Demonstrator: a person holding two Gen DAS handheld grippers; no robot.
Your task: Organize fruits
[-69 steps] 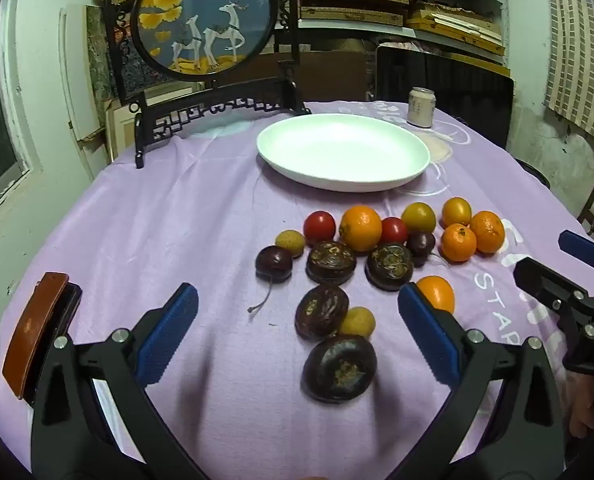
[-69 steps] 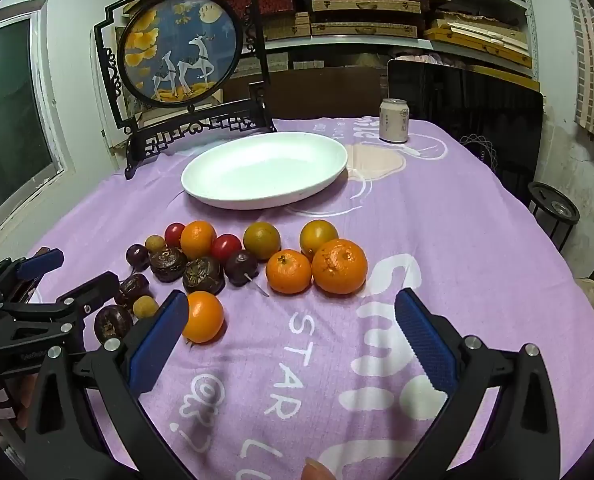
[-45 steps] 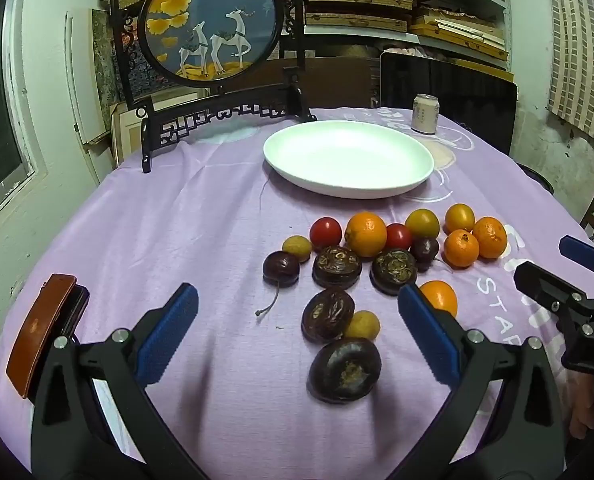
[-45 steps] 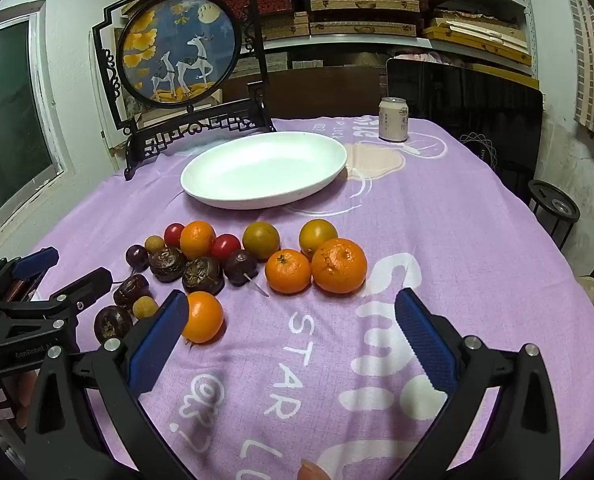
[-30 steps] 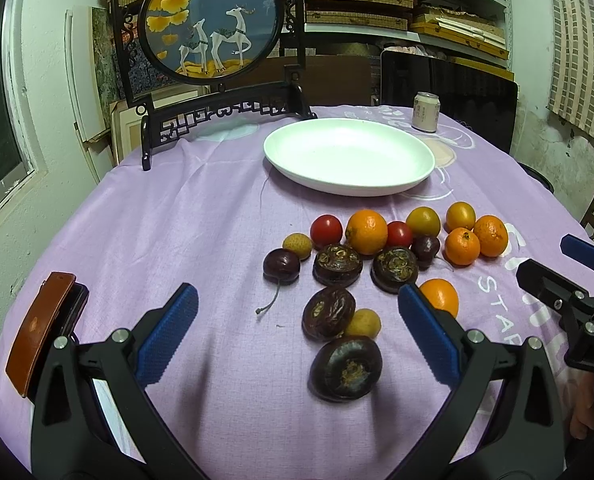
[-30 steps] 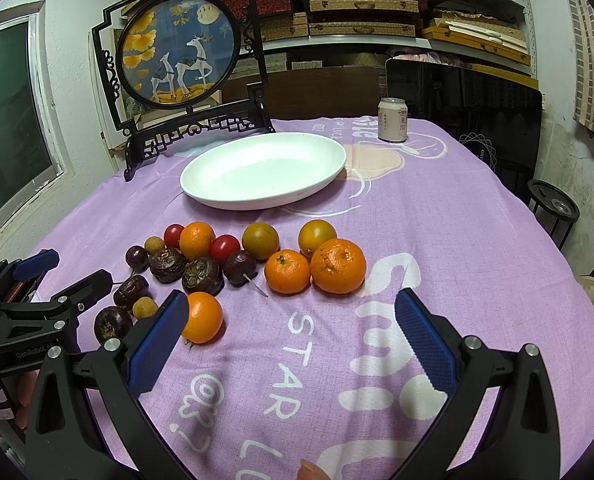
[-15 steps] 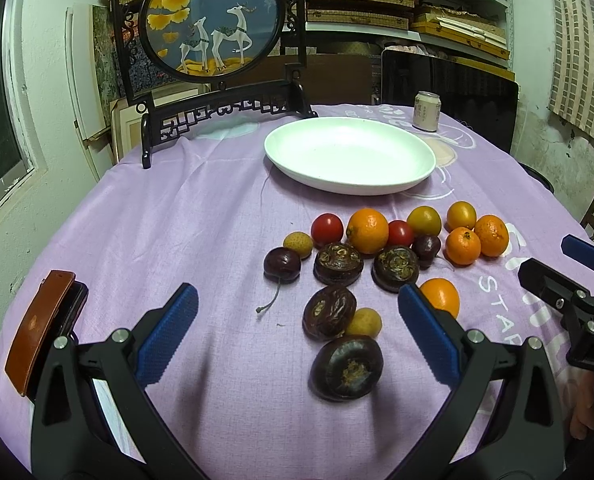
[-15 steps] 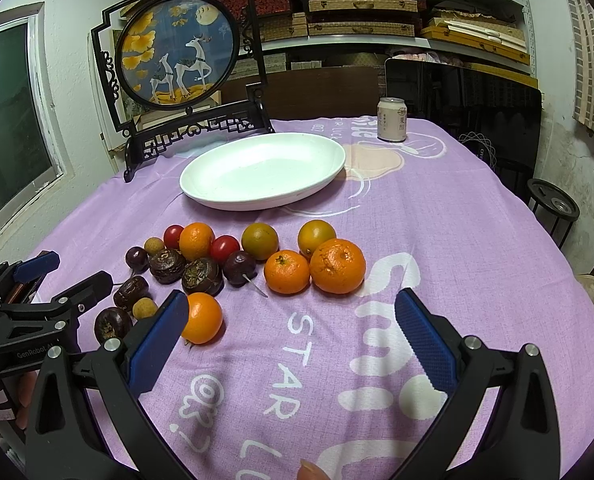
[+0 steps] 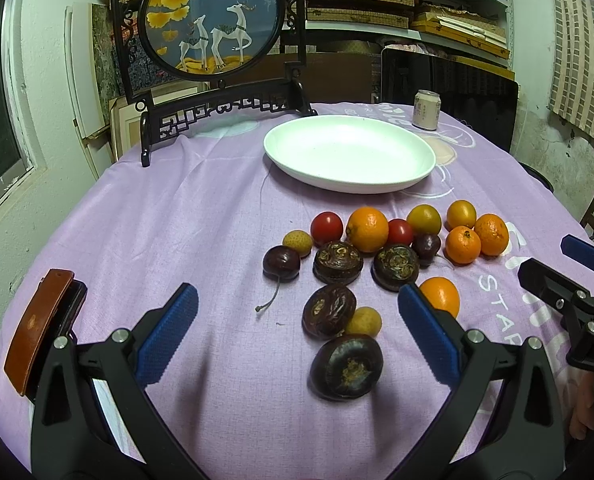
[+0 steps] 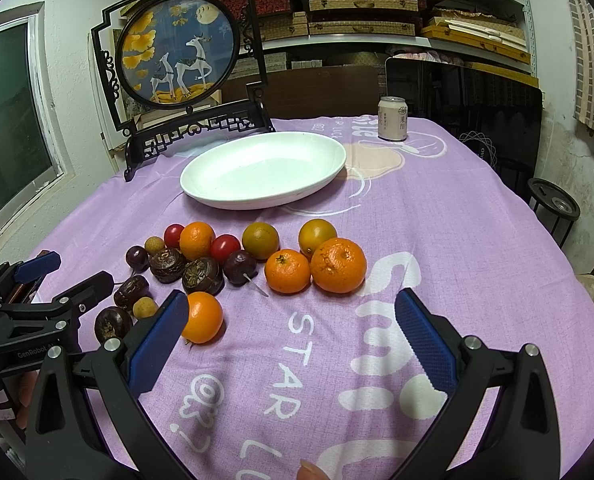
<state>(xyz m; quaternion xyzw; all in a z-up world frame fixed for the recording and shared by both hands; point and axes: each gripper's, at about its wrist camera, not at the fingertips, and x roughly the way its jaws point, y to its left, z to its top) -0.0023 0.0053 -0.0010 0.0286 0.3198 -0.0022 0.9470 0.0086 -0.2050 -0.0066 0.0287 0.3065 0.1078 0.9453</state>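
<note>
Left gripper (image 9: 297, 320): held low over the near edge of the table, jaws spread wide and holding nothing. The nearest dark passion fruit (image 9: 347, 366) lies on the cloth between its blue pads (image 9: 169, 332), untouched, so this looks like a lining-up pose for a first pick.

Right gripper (image 10: 291, 334): also spread wide and empty, hovering over the printed lettering to the right of the fruit. One orange (image 10: 201, 317) sits just beside its left pad; the gap between the pads shows only bare cloth.

Fruit: all loose on the purple tablecloth (image 10: 437, 240), bunched in a loose cluster in the near half of the table. Dark passion fruits and two small yellow ones (image 9: 363, 321) lie nearest on the left. Two cherry tomatoes (image 9: 327, 227), dark cherries with stems (image 9: 281, 261), yellowish round fruits and the mandarins (image 10: 338, 265) lie farther and to the right.

White oval plate (image 9: 349, 152): beyond the cluster, nothing in it; probably the place the fruit is meant to go.

Progress: judged from the bare plate, sorting has not begun.

Background: a drink can (image 10: 393, 118) stands at the far right of the table, clear of the working area. A framed deer screen (image 10: 179, 52) stands far left, and a brown leather case (image 9: 39, 336) lies at the near left edge.

Caution: round fruit may roll when pinched, and the touching neighbours could be nudged.
</note>
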